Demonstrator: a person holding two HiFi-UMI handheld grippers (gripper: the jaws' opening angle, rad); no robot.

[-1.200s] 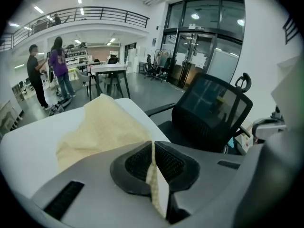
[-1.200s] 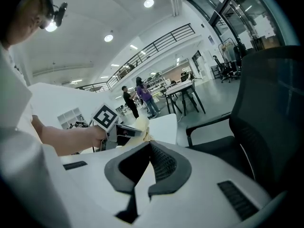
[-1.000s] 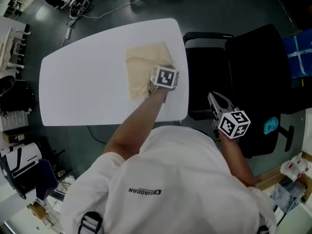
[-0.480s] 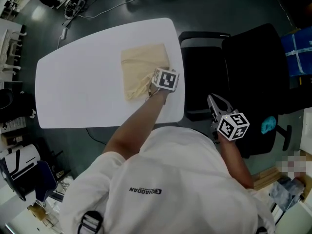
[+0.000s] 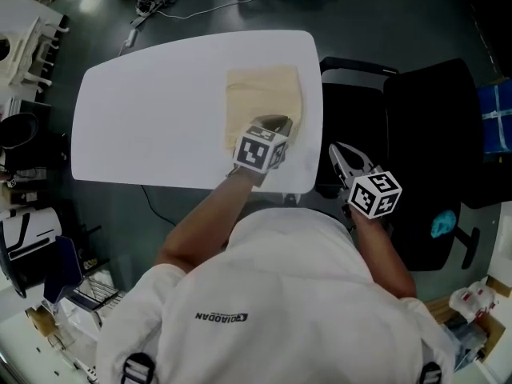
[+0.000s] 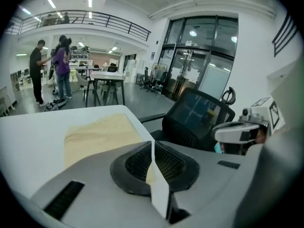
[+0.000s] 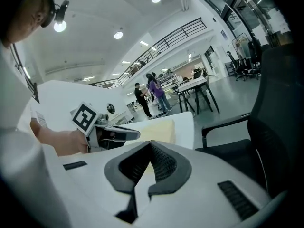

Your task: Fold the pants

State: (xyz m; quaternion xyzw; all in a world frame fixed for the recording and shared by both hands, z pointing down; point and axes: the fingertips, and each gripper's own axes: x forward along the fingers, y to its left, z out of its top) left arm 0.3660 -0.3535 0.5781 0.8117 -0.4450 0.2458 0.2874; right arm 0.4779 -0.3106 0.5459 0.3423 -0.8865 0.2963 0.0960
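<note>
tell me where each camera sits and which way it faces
Head view: on the head, steeply down at table, pants; arms, left gripper, right gripper show.
Left gripper view: on left gripper, along just-closed, empty jaws toward pants and chair.
Right gripper view: on right gripper, along shut jaws toward table; left hand shows.
All share the pants.

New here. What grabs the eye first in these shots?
Folded beige pants lie on the white table, near its right edge. The left tool hovers over their near end, jaws just closed on nothing; the right tool hangs shut over the black chair.
</note>
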